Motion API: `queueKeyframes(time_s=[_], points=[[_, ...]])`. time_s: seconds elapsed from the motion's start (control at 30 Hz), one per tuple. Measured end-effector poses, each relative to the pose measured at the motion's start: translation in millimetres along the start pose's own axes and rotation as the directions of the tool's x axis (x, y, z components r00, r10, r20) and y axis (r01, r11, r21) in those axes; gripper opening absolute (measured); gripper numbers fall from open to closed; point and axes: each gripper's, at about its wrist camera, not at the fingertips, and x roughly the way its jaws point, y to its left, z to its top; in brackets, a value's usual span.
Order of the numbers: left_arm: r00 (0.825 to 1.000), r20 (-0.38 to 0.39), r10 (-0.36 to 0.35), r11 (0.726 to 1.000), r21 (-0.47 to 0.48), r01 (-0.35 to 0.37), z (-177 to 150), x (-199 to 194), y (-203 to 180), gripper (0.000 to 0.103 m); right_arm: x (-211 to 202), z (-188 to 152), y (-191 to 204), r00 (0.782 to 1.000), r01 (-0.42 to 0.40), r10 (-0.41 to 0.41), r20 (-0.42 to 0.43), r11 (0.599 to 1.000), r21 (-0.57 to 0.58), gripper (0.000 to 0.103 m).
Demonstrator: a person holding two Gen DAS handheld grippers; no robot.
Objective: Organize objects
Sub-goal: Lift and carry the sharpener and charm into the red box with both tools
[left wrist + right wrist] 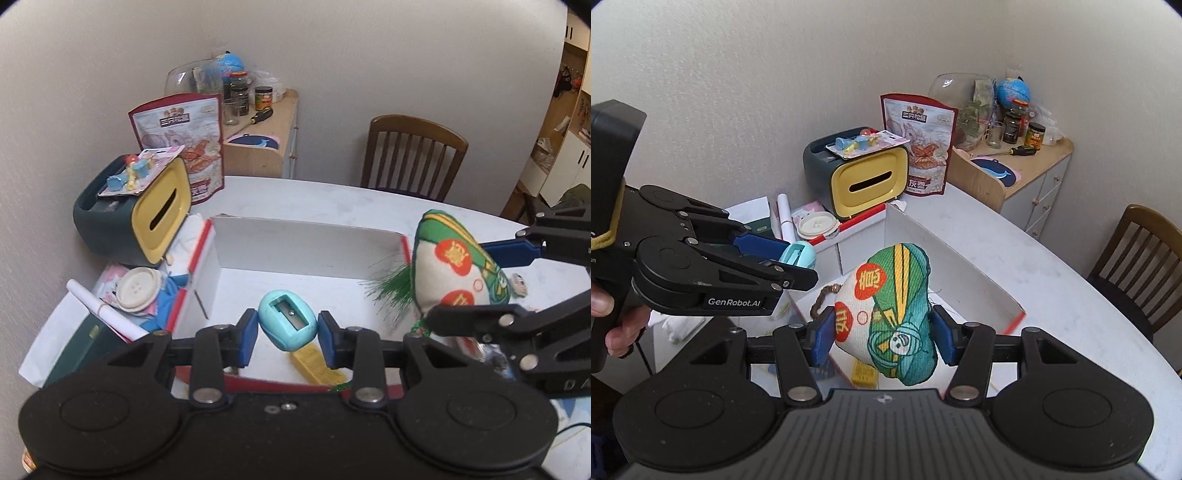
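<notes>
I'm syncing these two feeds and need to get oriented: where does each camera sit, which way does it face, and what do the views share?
Left wrist view: sits behind the left gripper, facing the white box and the chair beyond; its pads clamp a blue pencil sharpener; the right gripper enters from the right.
Right wrist view: sits behind the right gripper, facing the corner cabinet; it clamps an embroidered pouch; the left gripper and a hand show at left.
Shared: box, sharpener, pouch, yellow tissue box.

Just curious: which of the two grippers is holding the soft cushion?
The right gripper; it pinches the green embroidered cushion, while the left gripper holds a turquoise pencil sharpener.
</notes>
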Motion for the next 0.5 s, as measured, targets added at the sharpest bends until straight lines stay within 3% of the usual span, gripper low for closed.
queueKeyframes(time_s=[0.27, 0.5], points=[[0.999, -0.036, 0.022, 1.0, 0.018, -0.021, 14.5, 35.0, 28.2, 0.033, 55.5, 21.9, -2.0, 0.999, 0.035, -0.035, -0.024, 0.999, 0.023, 0.054], [0.996, -0.082, 0.034, 0.999, 0.038, -0.031, 19.1, 78.7, 39.6, 0.033, 110.8, 15.5, -9.6, 0.994, 0.073, -0.069, -0.081, 0.996, 0.047, 0.054]])
